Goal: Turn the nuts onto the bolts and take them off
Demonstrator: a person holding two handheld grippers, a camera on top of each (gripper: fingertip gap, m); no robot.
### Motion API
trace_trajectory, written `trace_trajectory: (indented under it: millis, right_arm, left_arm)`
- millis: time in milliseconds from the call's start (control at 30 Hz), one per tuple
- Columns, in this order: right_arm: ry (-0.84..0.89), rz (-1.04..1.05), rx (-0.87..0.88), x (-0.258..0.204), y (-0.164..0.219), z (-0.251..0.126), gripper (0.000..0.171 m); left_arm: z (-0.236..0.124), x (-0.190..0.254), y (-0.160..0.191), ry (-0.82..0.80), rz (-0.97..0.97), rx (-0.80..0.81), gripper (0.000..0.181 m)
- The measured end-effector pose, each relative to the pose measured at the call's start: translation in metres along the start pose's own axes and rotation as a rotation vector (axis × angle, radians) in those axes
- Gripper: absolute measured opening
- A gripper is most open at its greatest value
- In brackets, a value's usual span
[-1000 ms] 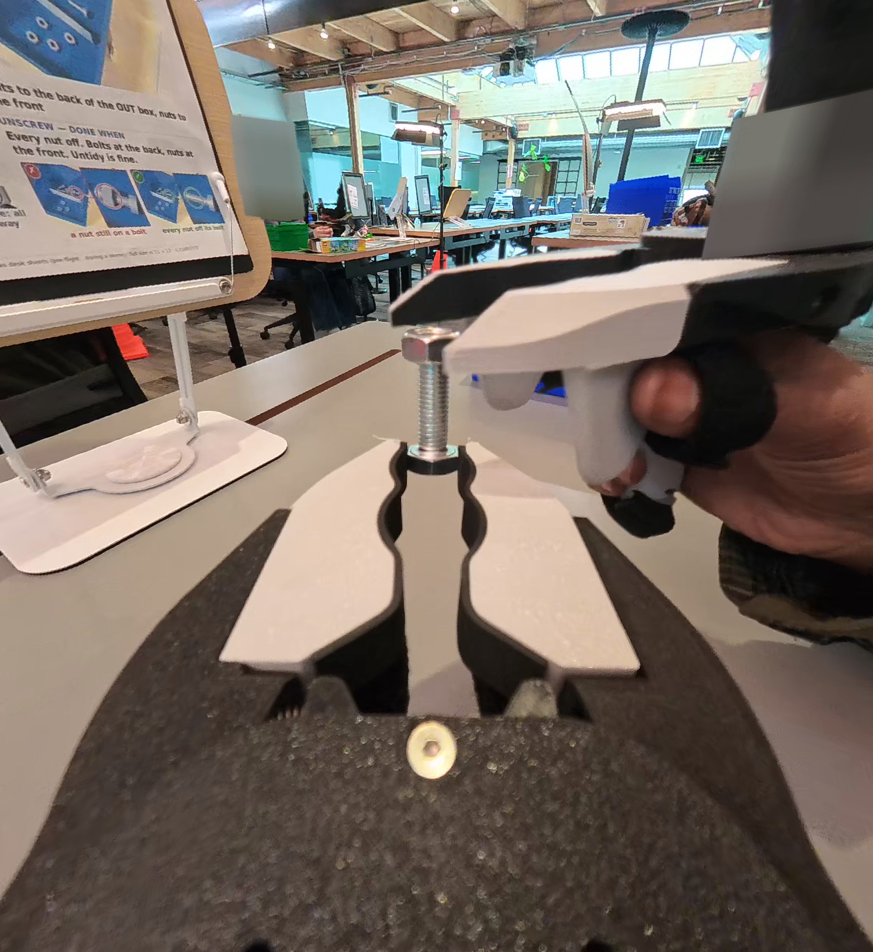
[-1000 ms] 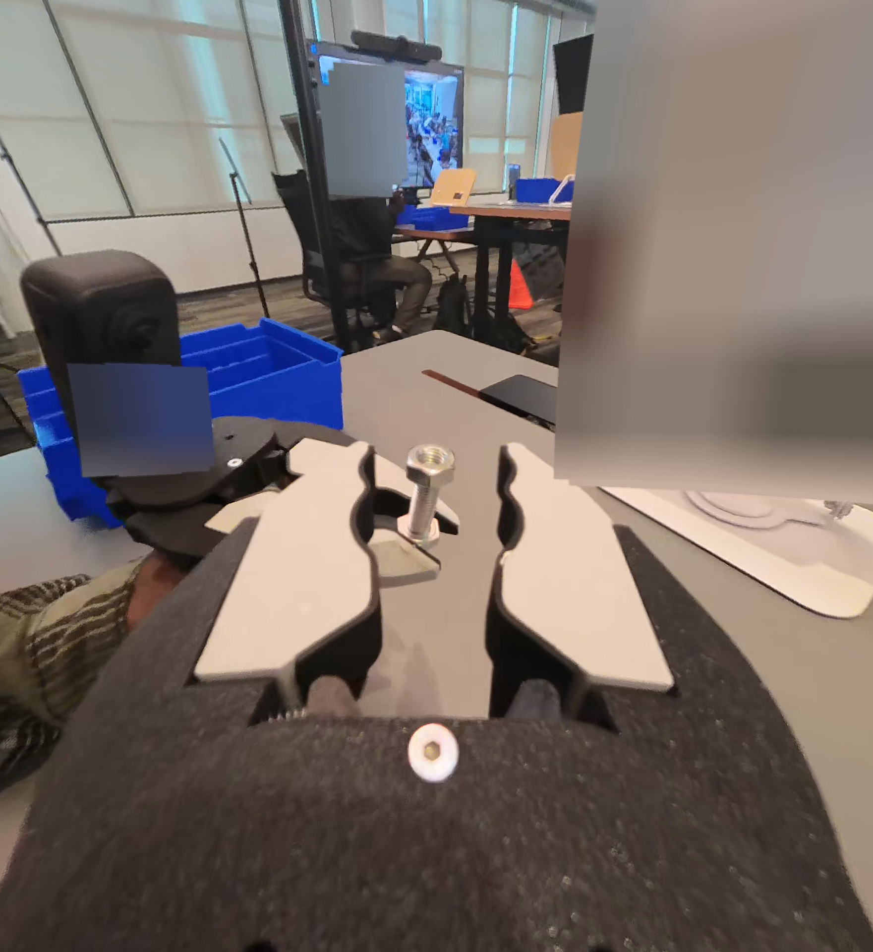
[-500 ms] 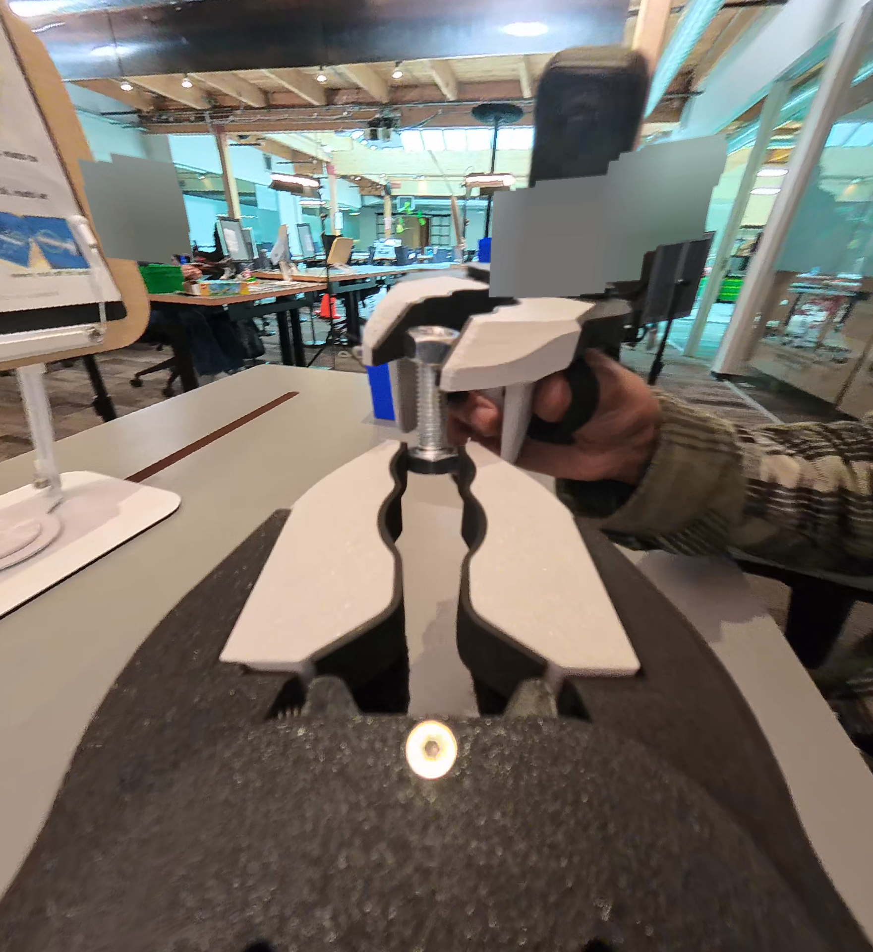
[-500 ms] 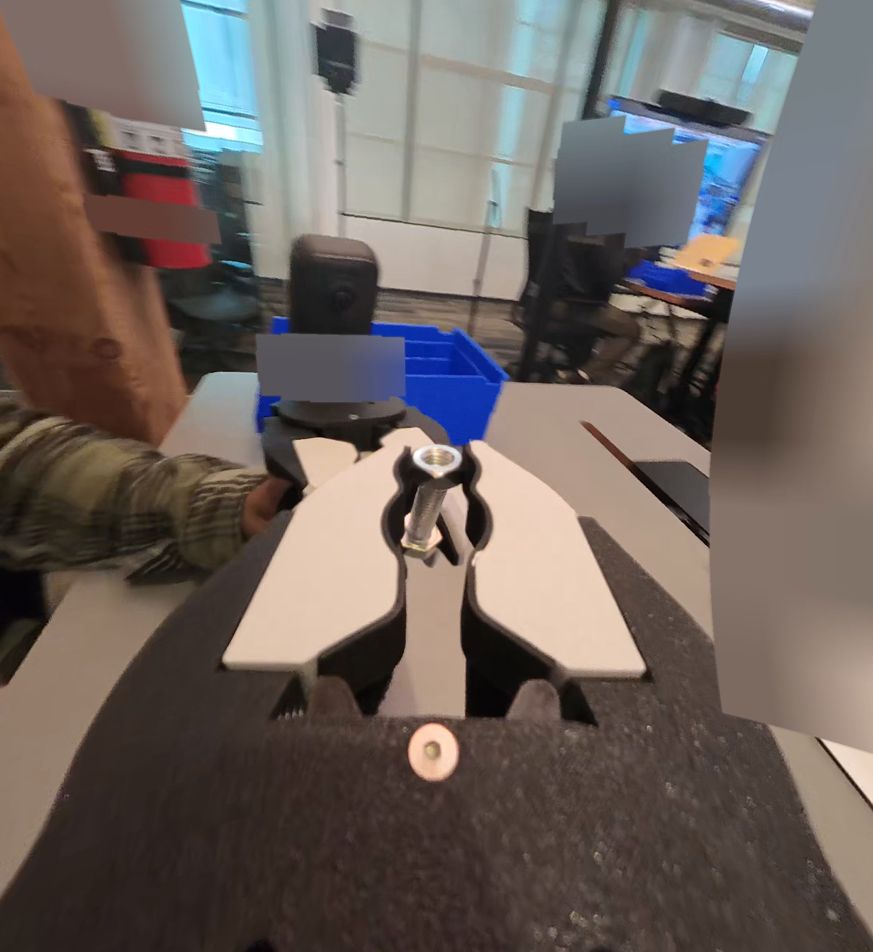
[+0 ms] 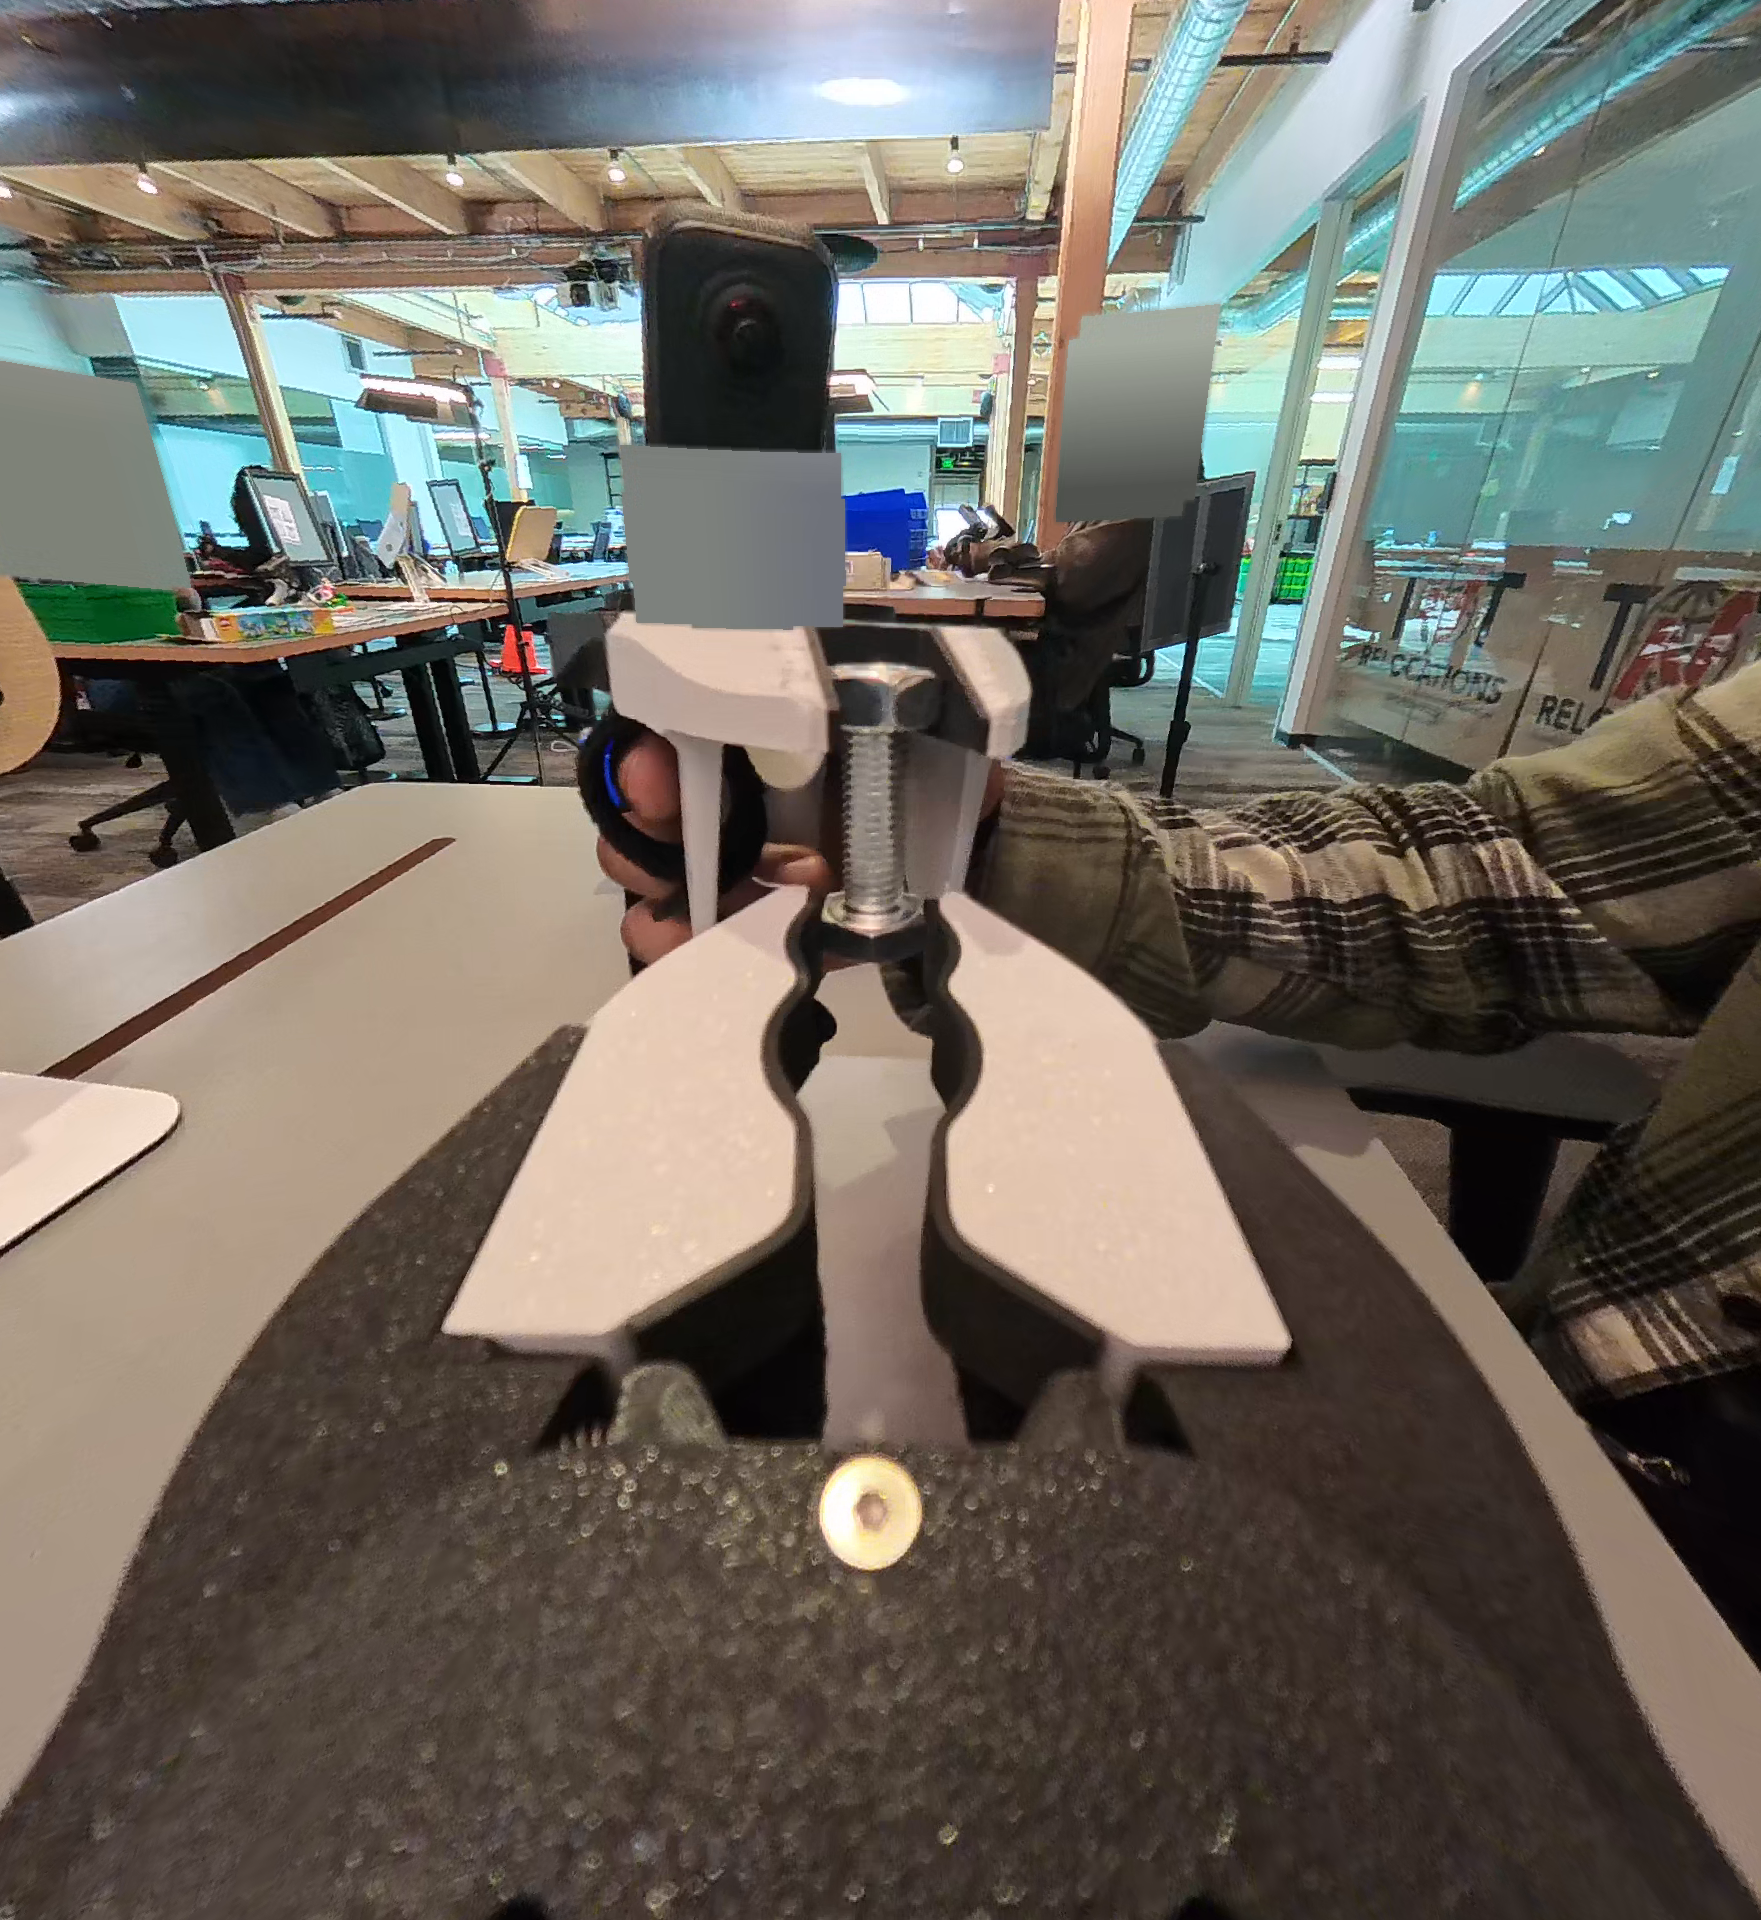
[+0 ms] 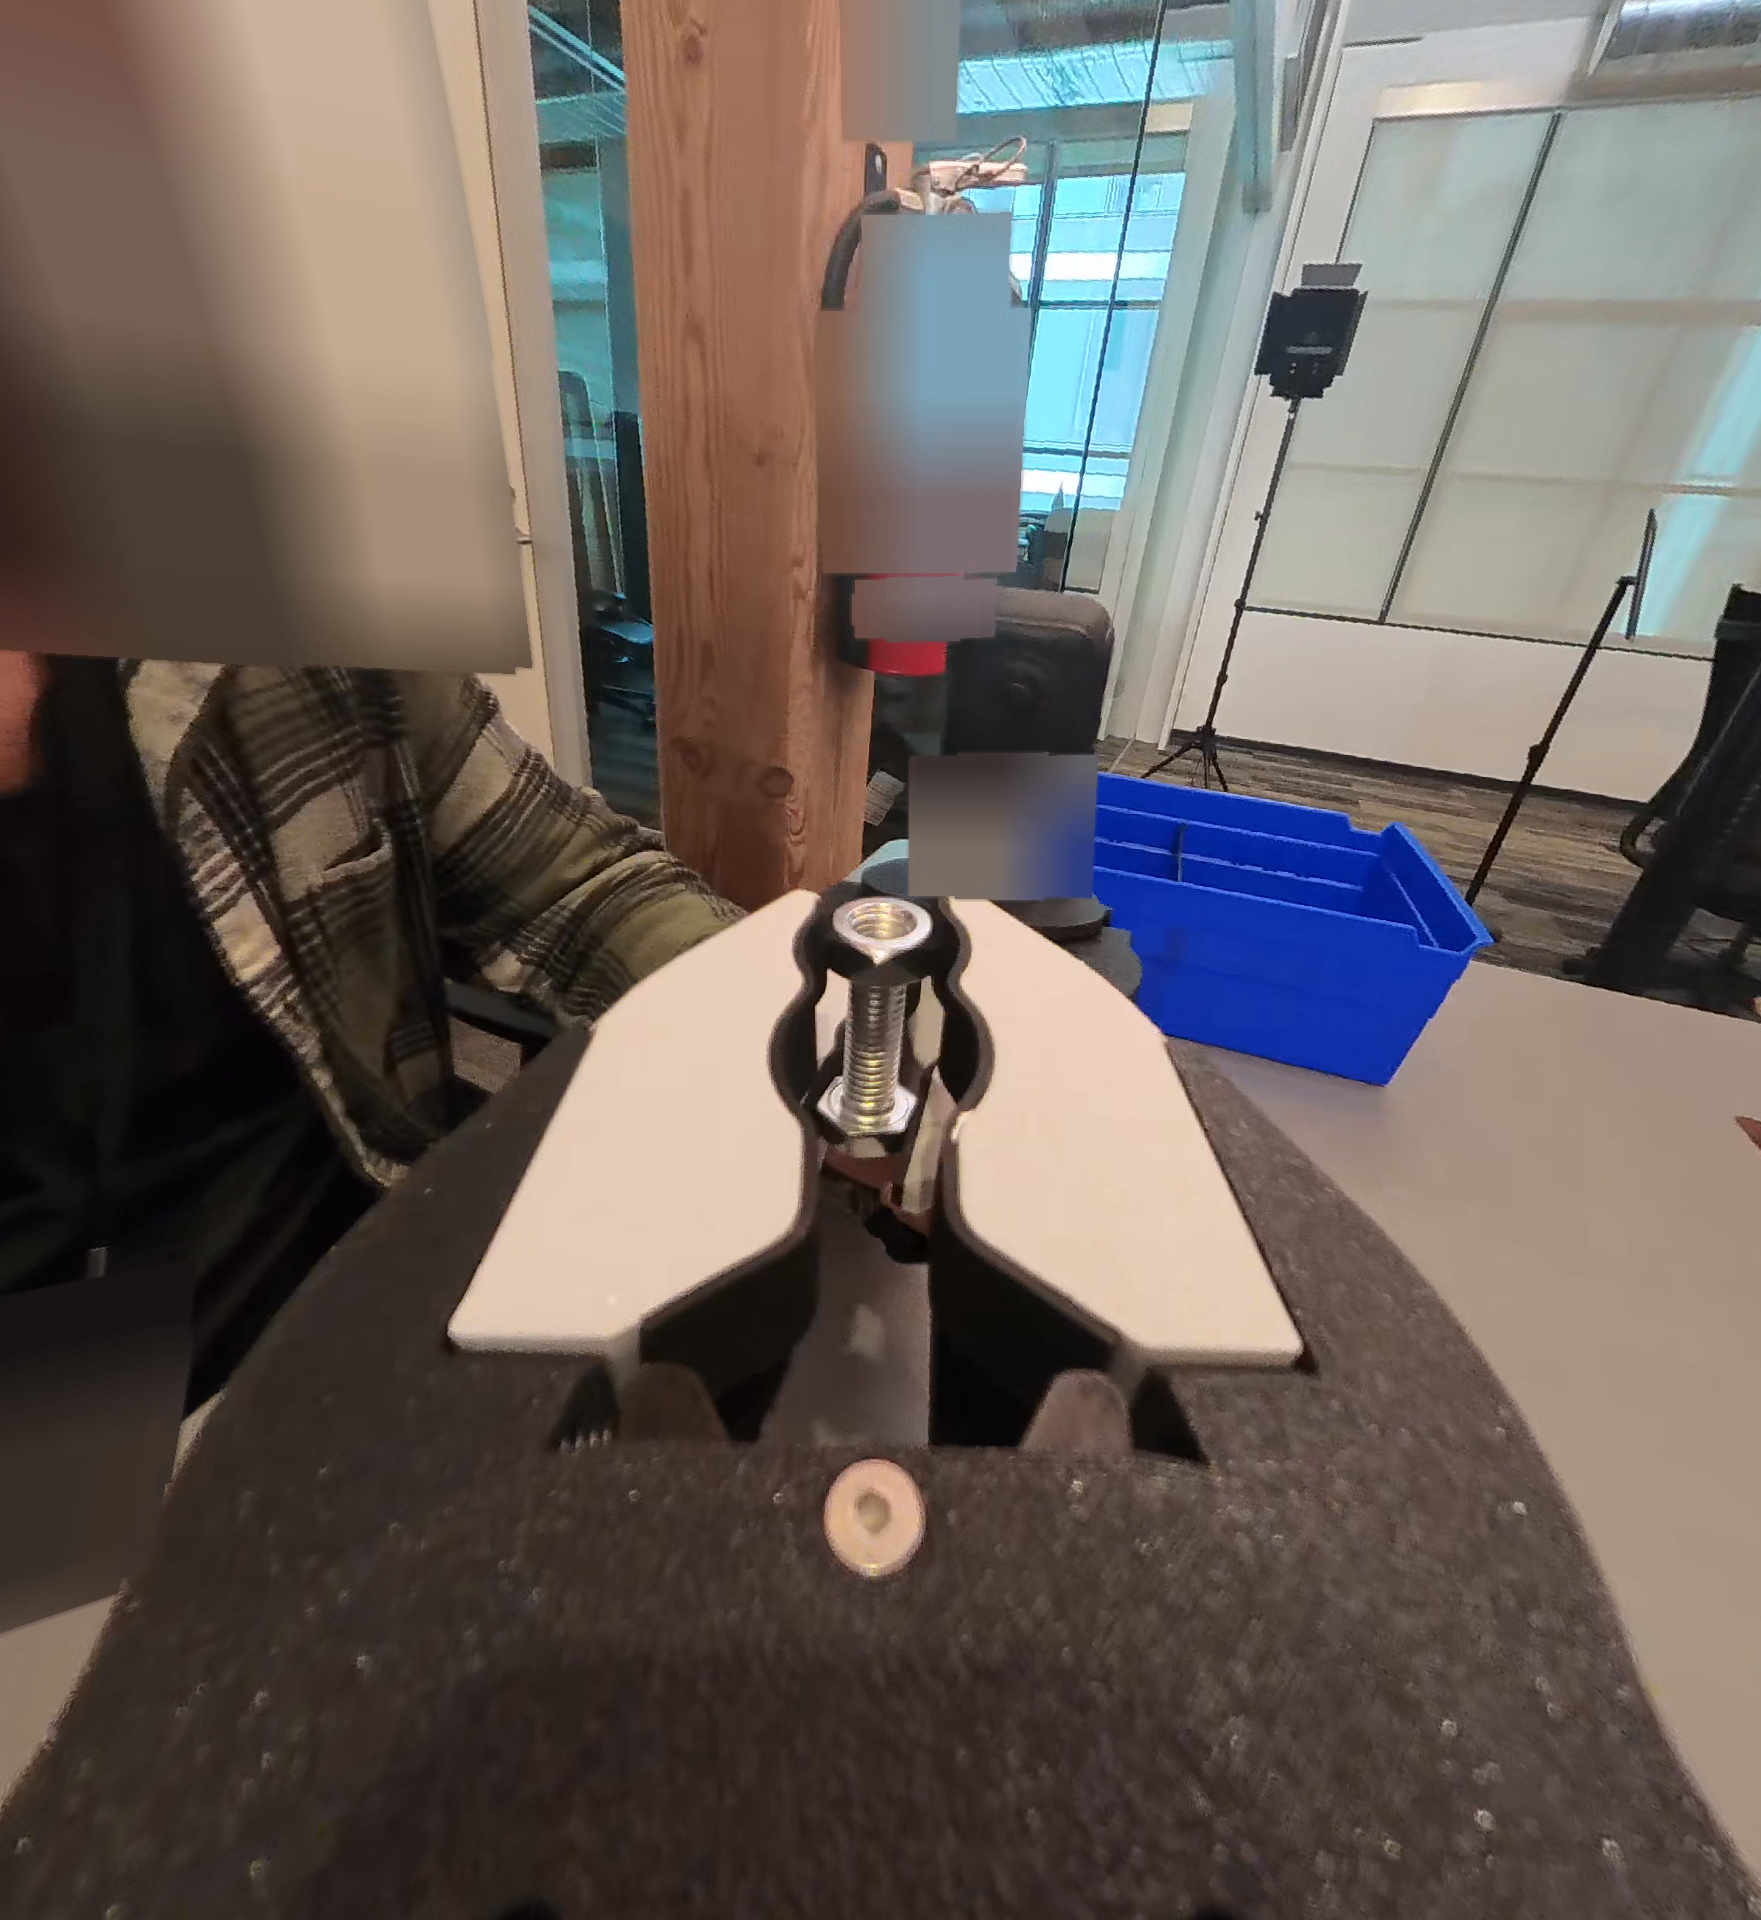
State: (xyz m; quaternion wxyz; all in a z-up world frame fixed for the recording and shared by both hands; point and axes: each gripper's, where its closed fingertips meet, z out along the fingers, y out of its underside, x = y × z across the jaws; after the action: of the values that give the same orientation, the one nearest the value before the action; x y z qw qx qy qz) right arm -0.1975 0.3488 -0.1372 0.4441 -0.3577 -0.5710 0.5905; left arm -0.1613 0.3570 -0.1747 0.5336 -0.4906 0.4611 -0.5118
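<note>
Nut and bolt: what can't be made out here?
- Left wrist view: how far the nut is threaded onto the bolt. The right hand-held gripper covers the joint.
- Left wrist view: most of the bolt head, sunk between the left hand-held gripper tips.
- Right wrist view: what is in the blue bin, hidden by its front wall.

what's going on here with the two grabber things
A person is working a nut and bolt with two handheld grippers above a grey table. The left gripper has its fingers shut on the lower end of the upright bolt. The right gripper is shut on the nut at the bolt's top end. Whether the nut is going on or coming off can't be told.
</note>
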Motion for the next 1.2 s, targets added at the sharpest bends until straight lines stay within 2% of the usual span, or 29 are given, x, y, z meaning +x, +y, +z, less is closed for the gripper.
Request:
trace_trajectory:
  millis: [133, 433, 633, 833, 1033, 1100, 1167, 1200]
  right_arm:
    - [0.045, -0.009, -0.024, 0.003, 0.004, -0.003, 0.018]
    - [0.290, -0.070, -0.125, 0.017, 0.014, -0.013, 0.018]
    - [0.202, -0.032, -0.059, 0.008, 0.009, -0.010, 0.018]
    - [0.201, -0.063, -0.130, 0.012, 0.013, -0.012, 0.019]
    - [0.251, -0.066, -0.142, 0.020, 0.014, -0.013, 0.037]
    - [0.289, -0.038, -0.142, 0.025, 0.014, -0.015, 0.059]
    - [0.336, -0.029, -0.129, 0.028, 0.010, -0.019, 0.070]
    - [0.387, -0.017, -0.114, 0.032, 0.008, -0.022, 0.085]
  left_arm:
    - [0.001, -0.003, 0.004, -0.033, 0.017, -0.027, 0.018]
    - [-0.001, -0.019, 0.010, -0.180, 0.058, -0.086, 0.018]
    - [0.000, -0.010, 0.007, -0.107, 0.031, -0.065, 0.018]
    - [0.003, -0.012, 0.010, -0.099, 0.008, -0.069, 0.018]
    - [0.003, -0.014, 0.011, -0.114, 0.014, -0.071, 0.018]
    - [0.002, -0.015, 0.010, -0.123, 0.017, -0.066, 0.018]
    - [0.001, -0.017, 0.010, -0.130, 0.014, -0.061, 0.018]
    - [0.001, -0.018, 0.009, -0.135, 0.013, -0.056, 0.018]
